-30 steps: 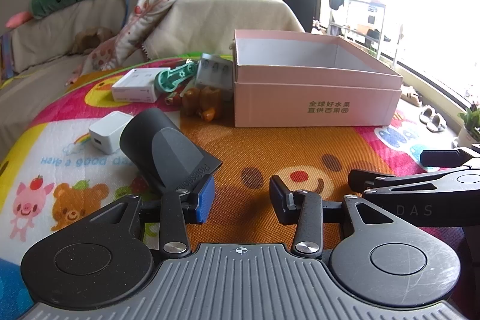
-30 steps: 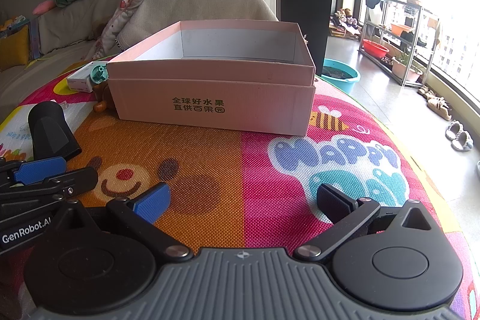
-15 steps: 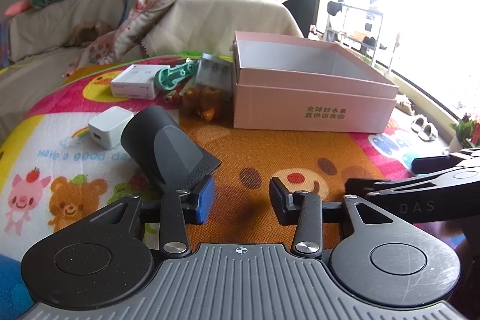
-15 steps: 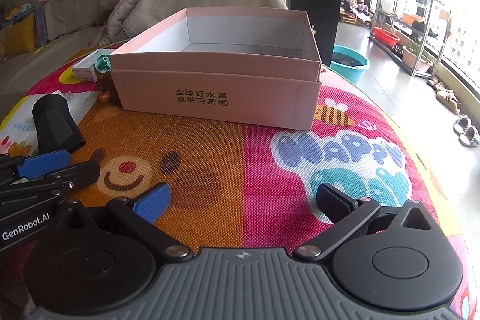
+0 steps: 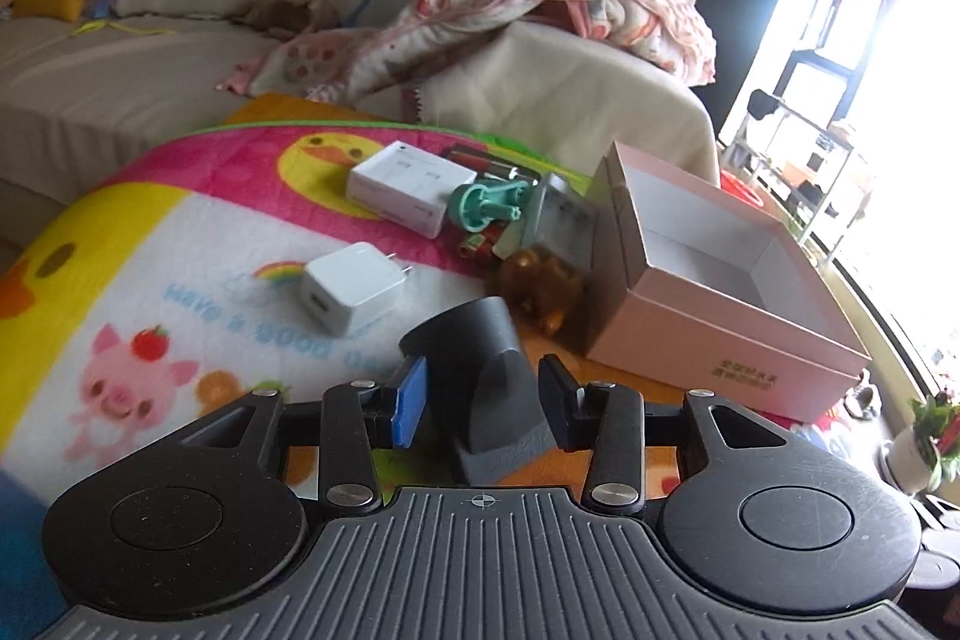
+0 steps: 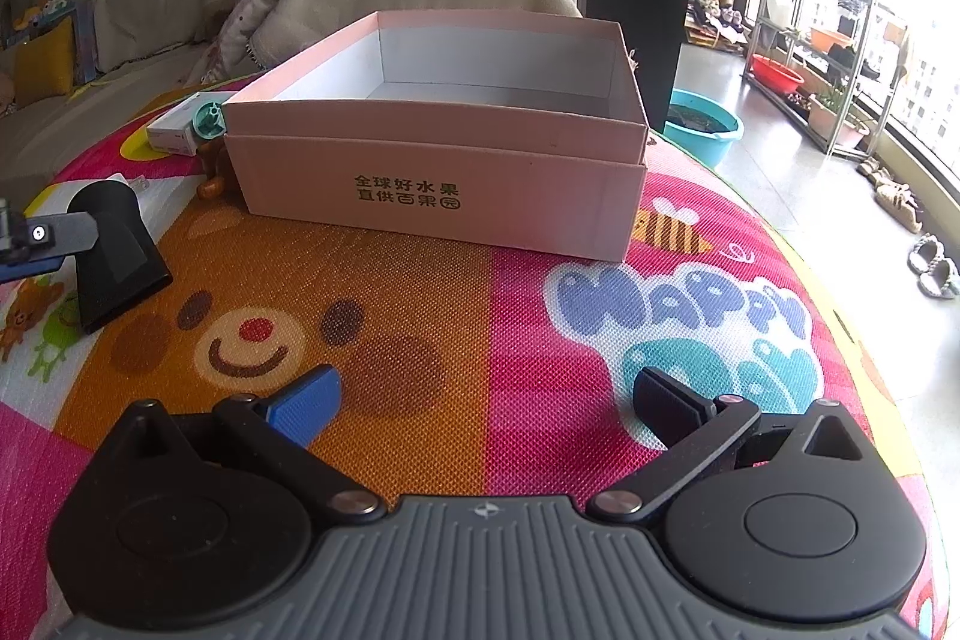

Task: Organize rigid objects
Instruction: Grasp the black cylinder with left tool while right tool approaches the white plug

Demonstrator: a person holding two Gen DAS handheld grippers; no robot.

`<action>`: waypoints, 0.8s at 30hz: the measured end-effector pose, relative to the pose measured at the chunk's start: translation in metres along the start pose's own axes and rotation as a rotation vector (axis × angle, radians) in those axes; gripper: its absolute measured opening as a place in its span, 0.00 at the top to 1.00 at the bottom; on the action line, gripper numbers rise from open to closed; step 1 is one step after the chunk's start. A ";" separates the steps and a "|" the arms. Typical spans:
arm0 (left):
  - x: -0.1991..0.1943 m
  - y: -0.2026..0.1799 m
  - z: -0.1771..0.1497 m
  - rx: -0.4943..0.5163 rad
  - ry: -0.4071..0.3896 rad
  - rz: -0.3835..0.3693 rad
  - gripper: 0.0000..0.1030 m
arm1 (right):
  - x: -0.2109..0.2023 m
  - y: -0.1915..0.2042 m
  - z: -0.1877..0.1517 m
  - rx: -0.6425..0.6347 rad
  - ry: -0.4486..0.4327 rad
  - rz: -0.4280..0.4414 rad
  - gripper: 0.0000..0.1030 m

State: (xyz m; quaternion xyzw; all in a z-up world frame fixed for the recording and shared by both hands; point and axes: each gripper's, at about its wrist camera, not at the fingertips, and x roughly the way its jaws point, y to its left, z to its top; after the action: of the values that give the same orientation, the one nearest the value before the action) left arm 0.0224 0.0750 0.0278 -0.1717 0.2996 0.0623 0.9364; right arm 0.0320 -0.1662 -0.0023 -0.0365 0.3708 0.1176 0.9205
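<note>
Left wrist view. The left gripper [image 5: 483, 403] stood partly open, its blue pad [image 5: 410, 409] and black pad [image 5: 555, 409] flanking the black nozzle [image 5: 480, 376]. Whether either pad pressed on it could not be told. The nozzle, matte plastic, round at its far end and flattened to a wedge at the near end, lay on the play mat [image 5: 180, 232]. Beyond it lay a white charger [image 5: 351, 289] with two metal prongs, a white flat box [image 5: 408, 187], a teal plastic piece [image 5: 489, 208], a grey rectangular item [image 5: 561, 223] leaning against the pink box [image 5: 720, 304], and a glossy brown figure [image 5: 540, 289] at the box's near corner. The mat's cartoon print showed a pig, a duck and partly blurred blue lettering. The box's small dark print was unreadable here. Open mat lay to the left of the charger.

Right wrist view. The right gripper [image 6: 486, 397] stood wide open and held nothing, hovering over bare mat [image 6: 540, 316]. The pink box [image 6: 444, 142], smooth card with a white inside and a lower outer sleeve, sat ahead, open-topped, printed "全球好水果 直供百果园". The mat, woven in texture, read "HAPPY" in blue-grey letters beside a bear face. The black nozzle [image 6: 120, 256] lay at far left, the left gripper's tip [image 6: 57, 235] at it. Clear mat separated the nozzle from the box's front wall. The mat's right edge met grey floor tiles [image 6: 780, 184].
</note>
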 end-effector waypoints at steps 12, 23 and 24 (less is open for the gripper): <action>0.051 -0.030 0.000 0.229 -0.003 0.024 0.50 | -0.001 -0.005 0.002 -0.011 0.014 0.025 0.00; 0.021 -0.006 0.000 0.267 -0.050 -0.155 0.51 | -0.003 -0.003 0.000 -0.006 0.000 0.020 0.00; 0.008 0.001 -0.003 0.262 -0.056 -0.173 0.51 | -0.005 -0.002 0.000 -0.011 -0.002 0.023 0.00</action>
State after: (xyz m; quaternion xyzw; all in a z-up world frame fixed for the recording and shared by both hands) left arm 0.0276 0.0753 0.0204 -0.0713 0.2629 -0.0536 0.9607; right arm 0.0293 -0.1687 0.0008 -0.0371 0.3696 0.1301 0.9193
